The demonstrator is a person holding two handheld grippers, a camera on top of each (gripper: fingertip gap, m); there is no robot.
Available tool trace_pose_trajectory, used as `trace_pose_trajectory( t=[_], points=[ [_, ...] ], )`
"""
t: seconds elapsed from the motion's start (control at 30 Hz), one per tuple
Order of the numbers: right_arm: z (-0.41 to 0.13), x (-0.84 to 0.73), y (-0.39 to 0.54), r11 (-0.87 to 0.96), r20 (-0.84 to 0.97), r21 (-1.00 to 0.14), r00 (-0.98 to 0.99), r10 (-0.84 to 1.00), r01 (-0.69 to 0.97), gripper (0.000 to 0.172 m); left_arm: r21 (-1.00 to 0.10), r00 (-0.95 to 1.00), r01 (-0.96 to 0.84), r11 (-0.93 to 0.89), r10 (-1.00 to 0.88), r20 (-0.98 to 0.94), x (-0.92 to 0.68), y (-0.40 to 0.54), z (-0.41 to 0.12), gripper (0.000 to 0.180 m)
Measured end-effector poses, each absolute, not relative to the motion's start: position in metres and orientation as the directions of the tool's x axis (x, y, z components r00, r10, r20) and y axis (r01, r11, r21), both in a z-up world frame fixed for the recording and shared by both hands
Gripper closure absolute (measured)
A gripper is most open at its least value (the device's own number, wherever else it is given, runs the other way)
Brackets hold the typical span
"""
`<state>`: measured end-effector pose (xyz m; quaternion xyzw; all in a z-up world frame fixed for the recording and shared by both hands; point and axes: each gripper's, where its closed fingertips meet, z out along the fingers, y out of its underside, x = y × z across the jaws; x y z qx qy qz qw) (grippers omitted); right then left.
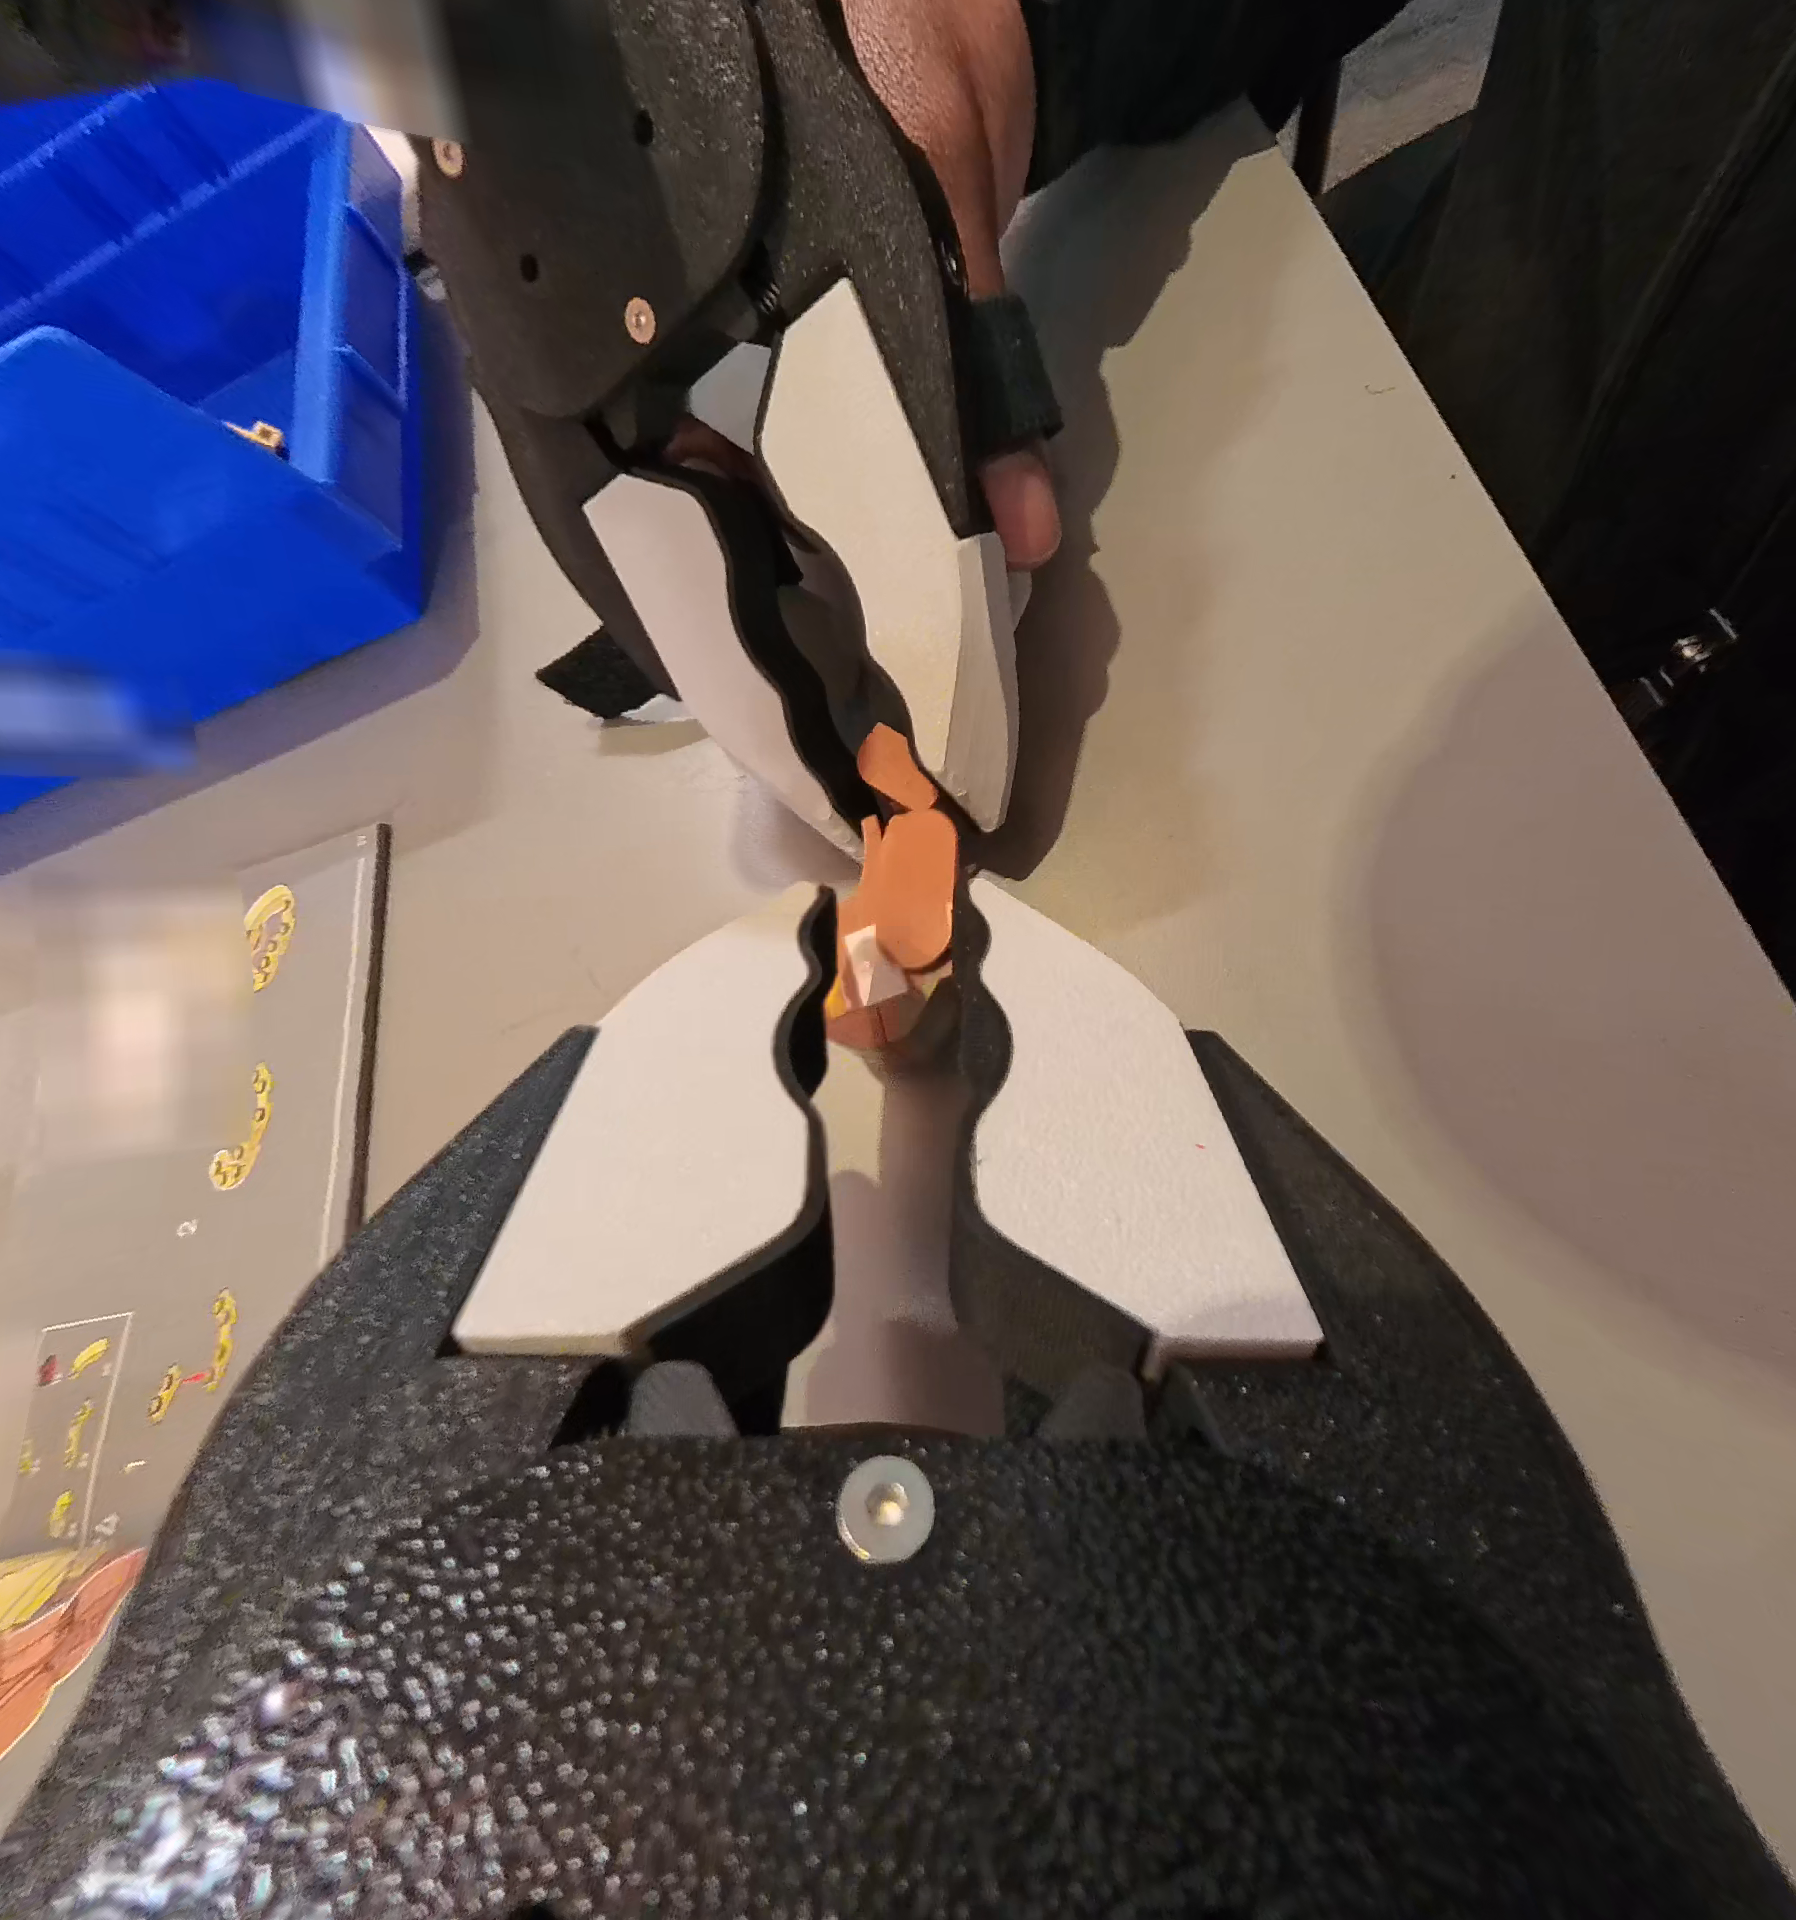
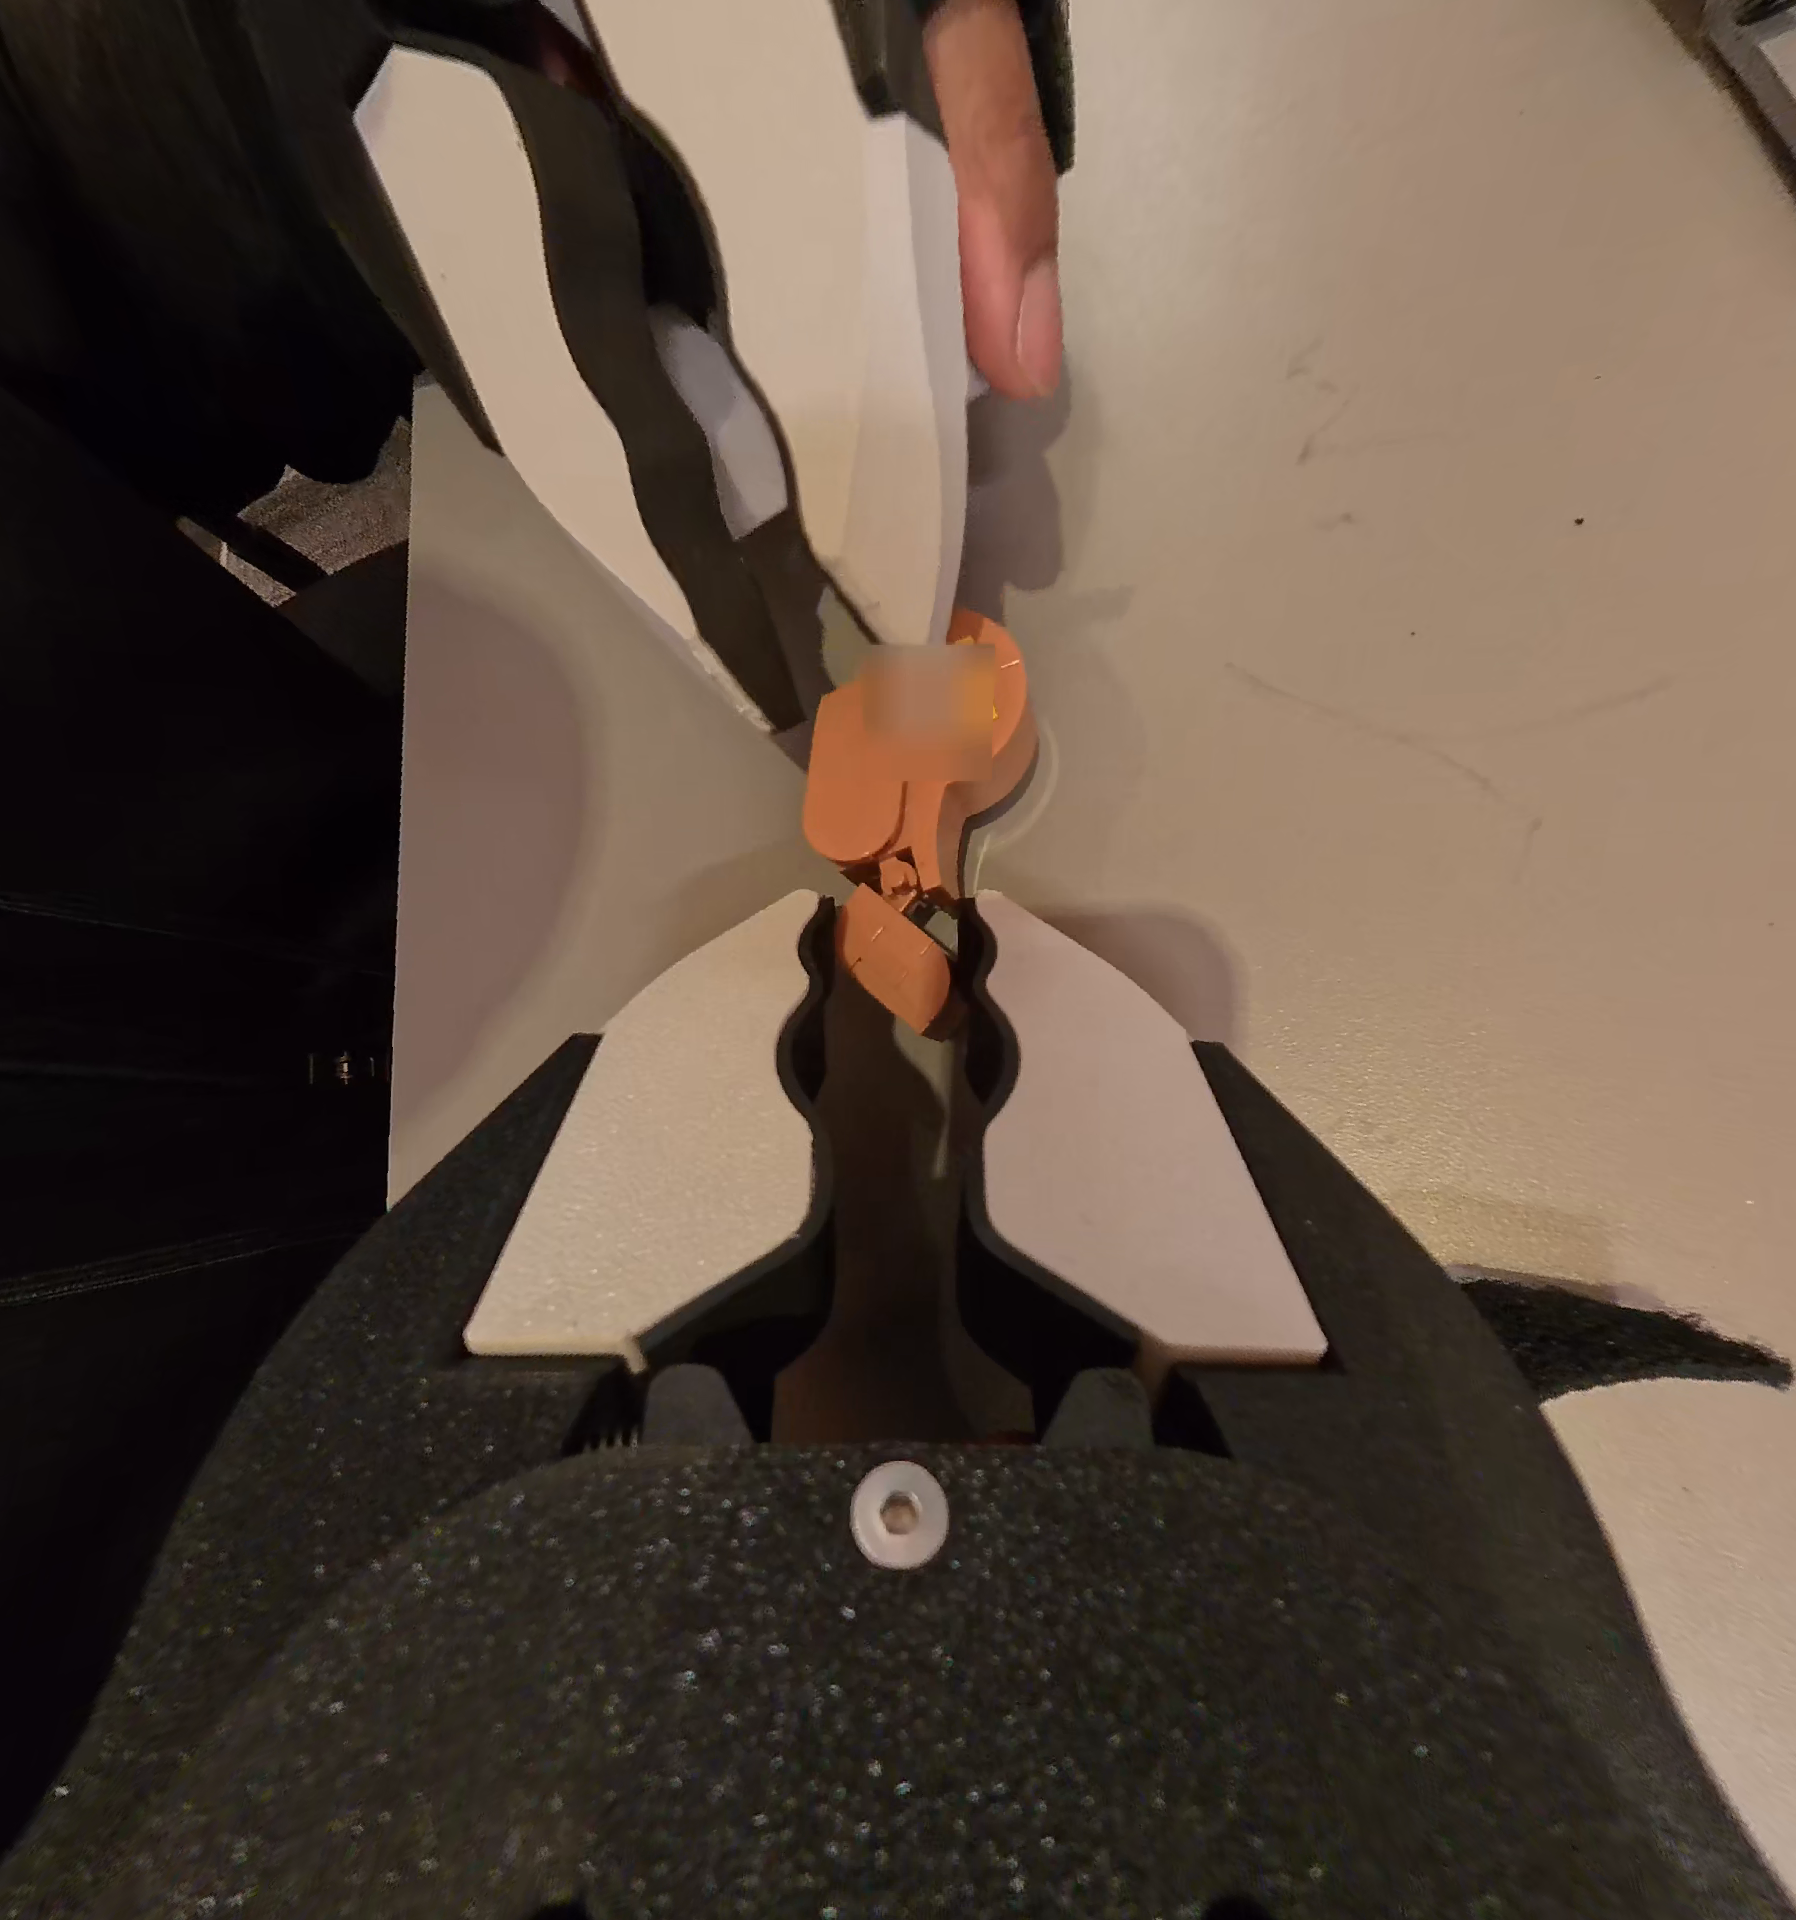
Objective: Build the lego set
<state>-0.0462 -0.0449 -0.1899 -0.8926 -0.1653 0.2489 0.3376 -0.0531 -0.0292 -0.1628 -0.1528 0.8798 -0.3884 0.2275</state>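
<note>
Both grippers grip one small orange brick-built model [image 1: 909, 883] above the pale table [image 1: 1289, 831]. In the left wrist view my left gripper [image 1: 899, 977] is shut on the model's near end, where a white and a yellow piece show. My right gripper [image 1: 909, 821] comes in from the top and is shut on the far orange end. In the right wrist view my right gripper [image 2: 894, 935] pinches a flat orange piece [image 2: 899, 966], which a small joint links to the larger orange body [image 2: 868, 779]. The left gripper [image 2: 863, 675] holds that body from above.
Blue plastic bins [image 1: 146, 416] stand at the far left, one holding a small golden part [image 1: 260, 434]. A printed sheet with yellow part pictures [image 1: 291, 1039] lies at the left. The table edge [image 1: 1496, 520] runs beside a person's dark clothing. A black strap [image 2: 1600, 1340] lies at the right. Both grippers' tips are close together, under 4 cm apart.
</note>
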Motion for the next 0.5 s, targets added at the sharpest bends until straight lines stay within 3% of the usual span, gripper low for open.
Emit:
trace_pose_trajectory(
  t=[0.5],
  points=[
    [-0.19,-0.047,-0.045,-0.715,-0.329,-0.687,0.822,0.466,0.13,0.15,-0.76,-0.84,-0.2,0.618,-0.508,-0.191,-0.048,-0.021,-0.186,0.128]
  ],
)
